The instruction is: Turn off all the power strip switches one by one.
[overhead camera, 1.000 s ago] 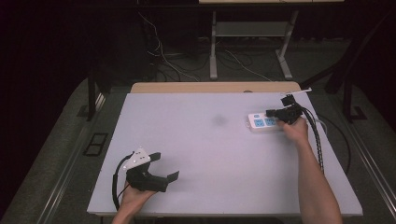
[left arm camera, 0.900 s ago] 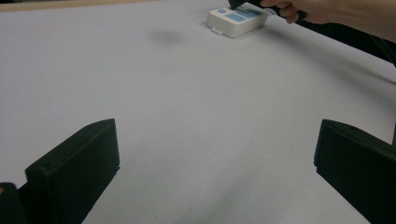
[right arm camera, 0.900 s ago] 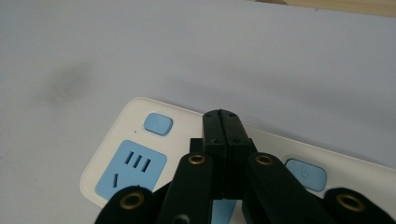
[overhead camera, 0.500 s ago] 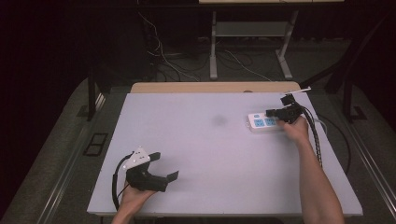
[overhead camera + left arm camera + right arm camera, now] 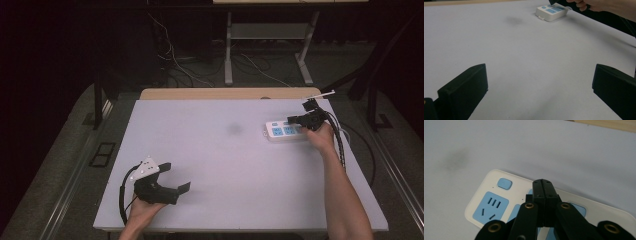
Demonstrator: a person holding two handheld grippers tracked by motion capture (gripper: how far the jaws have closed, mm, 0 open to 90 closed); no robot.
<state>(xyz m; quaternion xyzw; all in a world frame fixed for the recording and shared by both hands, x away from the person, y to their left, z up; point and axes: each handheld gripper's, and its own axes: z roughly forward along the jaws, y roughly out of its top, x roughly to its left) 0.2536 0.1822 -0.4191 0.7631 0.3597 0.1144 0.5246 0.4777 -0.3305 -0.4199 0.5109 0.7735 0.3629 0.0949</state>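
1. Two grippers show in the high view, one in each hand. The left gripper rests low on the near left part of the table, its jaws spread wide with nothing between them, the left hand under it at the near edge. The right gripper is at the far right, jaws pressed together and pointing left over one white power strip with blue sockets; the right hand is just behind it.
2. Same view, surroundings: the table top is pale grey-white with one faint dark smudge near its middle and a wooden strip along the far edge. Beyond lie a dark floor, loose cables and a metal table frame.
3. Left gripper view: its two black jaws stand far apart above bare table. The power strip lies far off at the top, the other hand beside it.
4. Right gripper view: the two jaws meet tip to tip, holding nothing, right above the power strip. One blue button and one whole blue socket are clear; further sockets are partly hidden behind the jaws.
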